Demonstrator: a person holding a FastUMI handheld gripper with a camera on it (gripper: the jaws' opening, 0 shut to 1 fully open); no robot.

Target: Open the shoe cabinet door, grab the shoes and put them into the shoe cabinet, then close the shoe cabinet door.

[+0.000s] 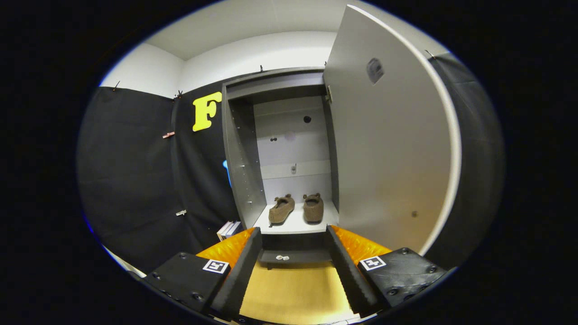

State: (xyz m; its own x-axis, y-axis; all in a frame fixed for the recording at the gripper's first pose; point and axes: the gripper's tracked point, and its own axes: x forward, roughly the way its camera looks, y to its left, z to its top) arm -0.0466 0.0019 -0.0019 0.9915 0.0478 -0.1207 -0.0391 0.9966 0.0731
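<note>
From my gripper view, the shoe cabinet [244,171] stands open ahead against the black cloth wall, its door [388,149] swung out to the right and looming close beside my right finger. A small stack of books [229,229] leans by the cabinet's lower left corner. Both brown shoes [295,209] sit side by side on the white shelf [293,224] inside, well beyond my fingers. My gripper [293,266] is spread wide apart, holding nothing and touching nothing, over the yellow floor [293,293].
</note>
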